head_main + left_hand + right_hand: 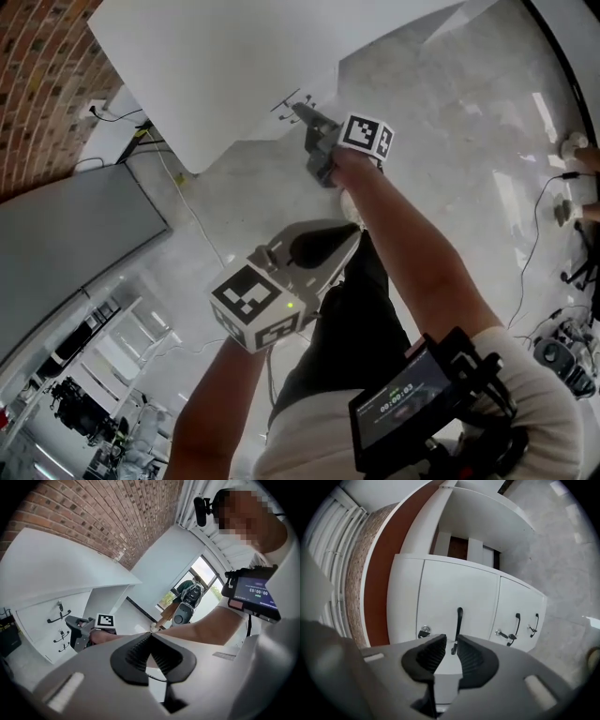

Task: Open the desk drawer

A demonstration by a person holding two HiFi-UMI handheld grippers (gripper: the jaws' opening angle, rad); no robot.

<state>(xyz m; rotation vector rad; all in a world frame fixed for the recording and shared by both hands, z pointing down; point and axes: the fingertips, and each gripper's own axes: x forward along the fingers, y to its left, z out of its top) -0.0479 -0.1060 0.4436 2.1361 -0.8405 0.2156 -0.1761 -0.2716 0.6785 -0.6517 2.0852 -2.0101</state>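
Note:
The white drawer unit under the white desk has three drawer fronts, each with a black bar handle and a small key lock. My right gripper is open by a narrow gap, pointed at the first drawer's handle. The handle's near end shows between the fingertips; I cannot tell if they touch it. In the head view the right gripper reaches out to the handles under the desk edge. My left gripper is held back near the body, shut with nothing in it.
A brick wall stands behind the desk, with a socket and cables trailing onto the pale floor. A dark grey panel lies at left. More cables and gear sit at right. A scooter is parked by the window.

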